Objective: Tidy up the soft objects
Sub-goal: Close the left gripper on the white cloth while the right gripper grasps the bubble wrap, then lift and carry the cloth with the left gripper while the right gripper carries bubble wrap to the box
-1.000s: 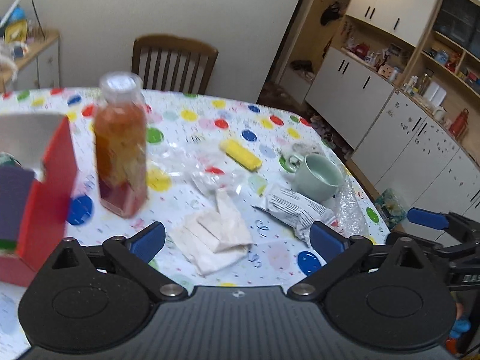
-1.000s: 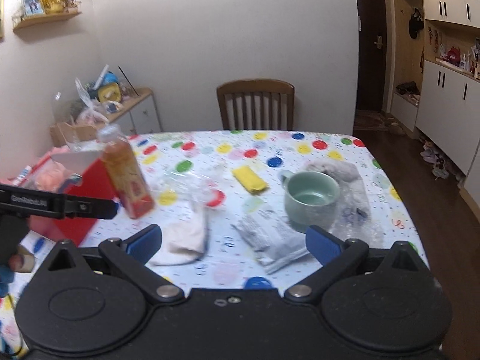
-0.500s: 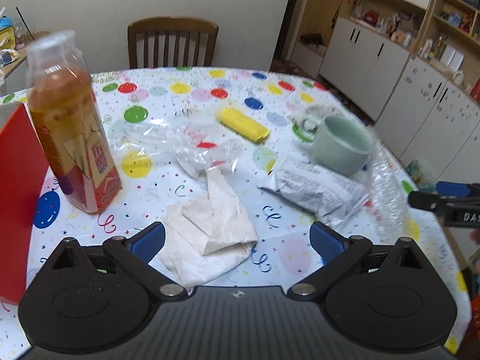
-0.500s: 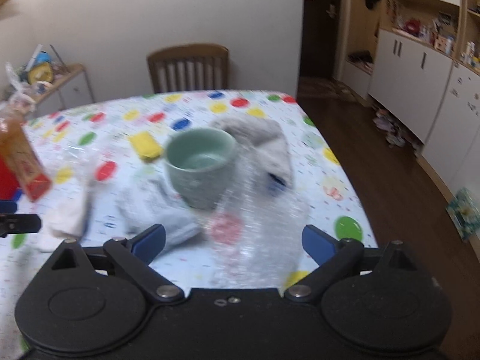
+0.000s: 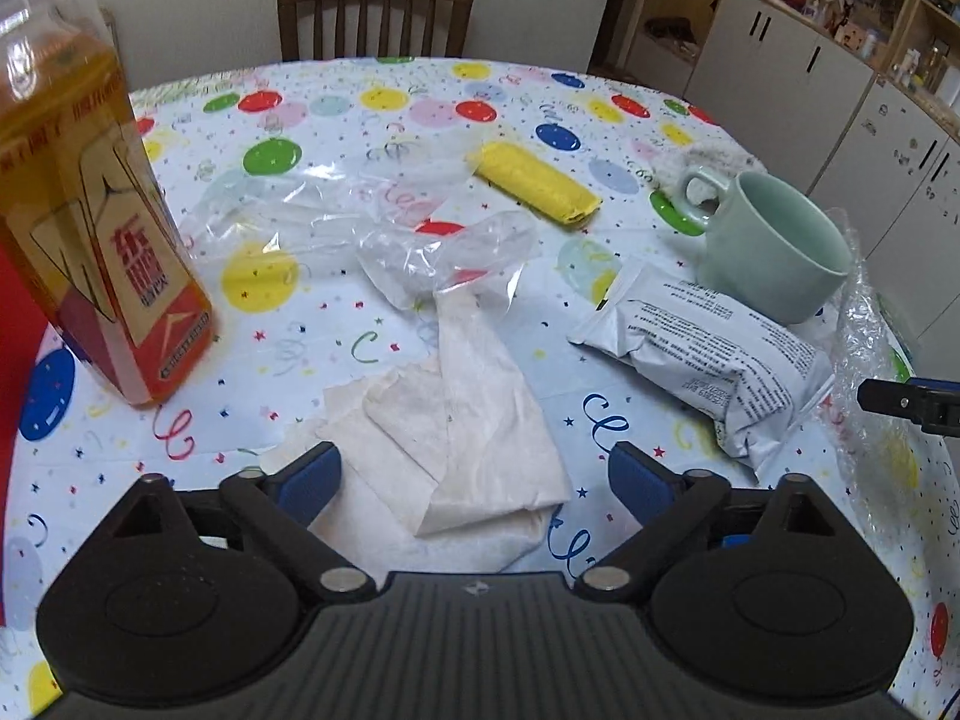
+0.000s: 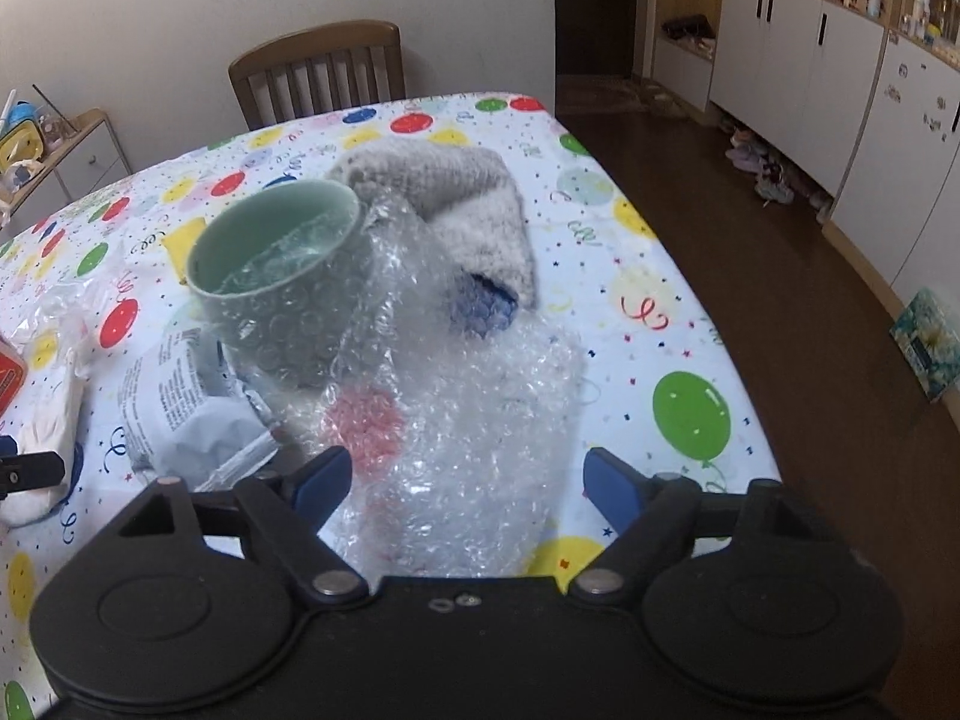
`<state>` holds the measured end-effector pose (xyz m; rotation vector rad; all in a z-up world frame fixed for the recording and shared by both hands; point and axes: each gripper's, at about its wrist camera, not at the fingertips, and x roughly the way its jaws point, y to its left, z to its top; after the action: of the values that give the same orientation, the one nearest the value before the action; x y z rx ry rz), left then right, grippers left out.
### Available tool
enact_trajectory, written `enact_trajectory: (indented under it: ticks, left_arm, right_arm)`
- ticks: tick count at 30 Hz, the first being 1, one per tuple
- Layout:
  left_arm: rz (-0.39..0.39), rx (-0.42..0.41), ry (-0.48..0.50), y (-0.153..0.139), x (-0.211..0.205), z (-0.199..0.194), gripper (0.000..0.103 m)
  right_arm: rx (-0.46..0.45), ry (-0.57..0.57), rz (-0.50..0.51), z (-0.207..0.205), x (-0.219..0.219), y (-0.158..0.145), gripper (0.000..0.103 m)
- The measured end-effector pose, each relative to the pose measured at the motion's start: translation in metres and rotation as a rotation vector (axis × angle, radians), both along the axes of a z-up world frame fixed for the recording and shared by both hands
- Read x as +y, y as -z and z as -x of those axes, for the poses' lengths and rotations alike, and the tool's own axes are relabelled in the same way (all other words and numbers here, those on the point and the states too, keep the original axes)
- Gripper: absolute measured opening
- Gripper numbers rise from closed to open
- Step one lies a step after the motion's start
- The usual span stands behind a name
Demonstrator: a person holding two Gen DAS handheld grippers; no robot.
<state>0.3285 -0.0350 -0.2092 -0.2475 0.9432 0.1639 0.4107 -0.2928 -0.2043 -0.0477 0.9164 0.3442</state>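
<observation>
White cloth (image 5: 456,432) lies crumpled on the balloon-print tablecloth (image 5: 420,114) in your left wrist view, right between the blue pads of your left gripper (image 5: 474,474). Its jaws have just been closing a little but stand wide, with the pads not pressing on the cloth, so you look lined up for a pinch from above. Beside it stands the orange drink bottle (image 5: 96,222) at the left; the clear plastic bag (image 5: 432,246) lies just beyond, touching the cloth's far tip. The yellow roll (image 5: 534,183), the printed packet (image 5: 708,354) and the green mug (image 5: 774,240) sit to the right, the packet just beside the mug.

In your right wrist view the bubble wrap (image 6: 480,420) lies draped from the mug (image 6: 282,276) toward you, its near end between the pads of your right gripper (image 6: 465,480). Those jaws have also just been closing, yet they stand apart and grip nothing. The grey knit piece (image 6: 462,198) lies behind, partly under the wrap. Since the wrap leans on the mug, pulling it may tug the mug.
</observation>
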Motion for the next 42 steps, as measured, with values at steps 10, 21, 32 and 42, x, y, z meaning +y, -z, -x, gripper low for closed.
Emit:
enact_trajectory:
  ticks: [10, 21, 32, 42]
  left_arm:
    - [-0.032, 0.006, -0.003, 0.001, 0.001, -0.003, 0.058]
    - [-0.005, -0.008, 0.005, -0.004, 0.007, 0.002, 0.026]
    - [0.016, -0.053, -0.003, -0.023, 0.014, 0.021, 0.021]
    - [0.092, -0.126, 0.007, -0.06, 0.017, 0.047, 0.021]
  right_arm:
    - [0.01, -0.005, 0.027, -0.002, 0.003, 0.006, 0.06]
    - [-0.025, -0.005, 0.071, 0.009, 0.004, 0.0, 0.023]
    - [-0.107, -0.015, 0.033, 0.042, -0.003, -0.038, 0.01]
    - [-0.121, -0.038, -0.048, 0.082, -0.007, -0.085, 0.01]
